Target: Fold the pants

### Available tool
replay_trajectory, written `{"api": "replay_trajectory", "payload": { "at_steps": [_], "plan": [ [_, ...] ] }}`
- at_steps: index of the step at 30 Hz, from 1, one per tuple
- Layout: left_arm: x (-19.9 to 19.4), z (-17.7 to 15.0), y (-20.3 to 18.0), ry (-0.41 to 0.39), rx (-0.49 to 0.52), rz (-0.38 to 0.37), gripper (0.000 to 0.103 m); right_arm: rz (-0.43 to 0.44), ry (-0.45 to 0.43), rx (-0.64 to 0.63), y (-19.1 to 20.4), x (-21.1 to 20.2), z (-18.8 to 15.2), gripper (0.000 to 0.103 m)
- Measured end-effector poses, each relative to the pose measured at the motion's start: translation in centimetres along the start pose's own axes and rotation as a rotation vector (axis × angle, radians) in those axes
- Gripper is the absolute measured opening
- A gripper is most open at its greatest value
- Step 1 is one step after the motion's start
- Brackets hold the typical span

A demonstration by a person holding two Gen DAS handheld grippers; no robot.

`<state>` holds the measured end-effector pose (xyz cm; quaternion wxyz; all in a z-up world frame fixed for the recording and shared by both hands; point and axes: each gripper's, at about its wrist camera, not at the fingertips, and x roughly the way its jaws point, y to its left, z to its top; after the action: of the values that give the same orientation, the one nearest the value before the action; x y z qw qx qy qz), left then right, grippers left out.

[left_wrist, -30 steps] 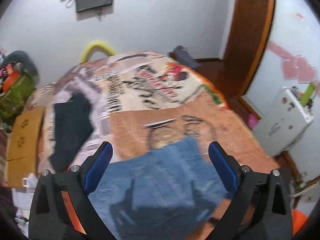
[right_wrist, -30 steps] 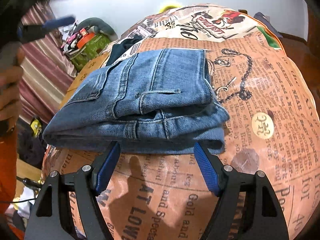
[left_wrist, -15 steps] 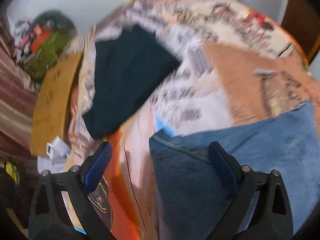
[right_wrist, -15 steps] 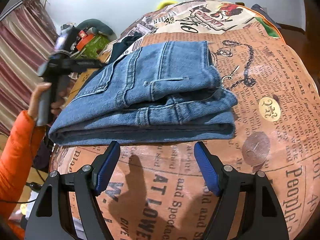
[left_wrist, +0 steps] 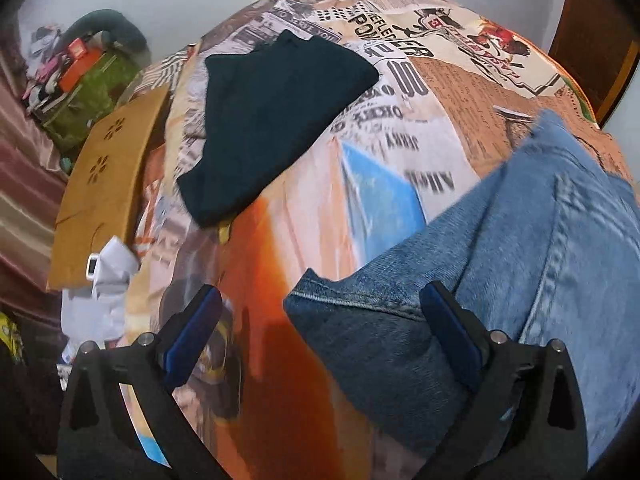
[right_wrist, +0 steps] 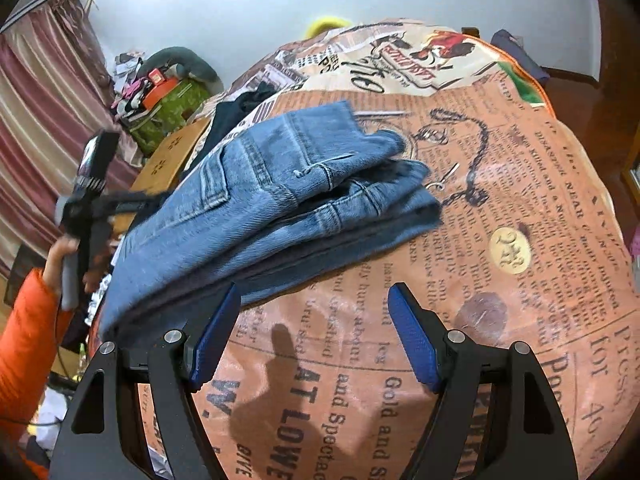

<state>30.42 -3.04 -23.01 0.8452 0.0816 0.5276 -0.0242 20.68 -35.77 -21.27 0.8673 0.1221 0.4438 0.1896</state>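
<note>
A bed covered in a newspaper-print bedspread (right_wrist: 500,208) fills both views — orange and cream panels with bold black lettering and a drawing of a chain. Behind it is a plain pale wall (right_wrist: 224,12); a striped maroon curtain (right_wrist: 36,112) hangs at the left side of the room, and dark wood trim (left_wrist: 592,32) shows at the far right.

Folded blue jeans (right_wrist: 280,196) lie in a stack on the bedspread, layers slightly askew. In the left wrist view the jeans (left_wrist: 500,280) fill the lower right, blurred. A dark folded garment (left_wrist: 264,120) lies apart from them, farther up the bed.

Beside the bed stands a light brown board (left_wrist: 108,184) with small flower-shaped cutouts. Beyond it a green bag or bin (left_wrist: 80,96) is heaped with items — an orange box and bits of pink and white; the rest is too small to tell.

The left gripper (left_wrist: 320,320) has its blue-padded fingers spread wide, one over the jeans' edge, gripping nothing. The right gripper (right_wrist: 312,324) is likewise spread wide and empty, at the near edge of the stack. In the right wrist view the left hand (right_wrist: 68,252), in an orange sleeve, holds its gripper handle at the left.
</note>
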Motion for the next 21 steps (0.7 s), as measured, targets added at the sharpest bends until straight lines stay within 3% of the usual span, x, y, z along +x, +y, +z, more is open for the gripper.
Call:
{"api": "replay_trajectory", "payload": {
  "at_steps": [6, 16, 19, 20, 21],
  "plan": [
    [-3.4, -3.6, 0.2, -0.006, -0.018, -0.100, 0.102, -0.011, -0.060, -0.020, 0.2, -1.9, 0.5, 0.073],
    [-7.0, -7.2, -5.5, -0.029, 0.045, -0.276, 0.099, 0.000, -0.067, -0.020, 0.5, -2.0, 0.5, 0.073],
    [-7.9, -7.3, -6.6, -0.084, 0.074, -0.264, 0.090, 0.017, -0.024, -0.019, 0.4, -0.8, 0.1, 0.073],
    [-8.2, -7.4, -6.8, -0.109, 0.086, -0.245, 0.084, 0.025, -0.007, -0.017, 0.4, -0.3, -0.1, 0.070],
    [-8.5, -7.6, -7.0, -0.130, 0.099, -0.217, 0.072, 0.032, 0.009, -0.017, 0.4, 0.1, -0.3, 0.067]
  ]
}}
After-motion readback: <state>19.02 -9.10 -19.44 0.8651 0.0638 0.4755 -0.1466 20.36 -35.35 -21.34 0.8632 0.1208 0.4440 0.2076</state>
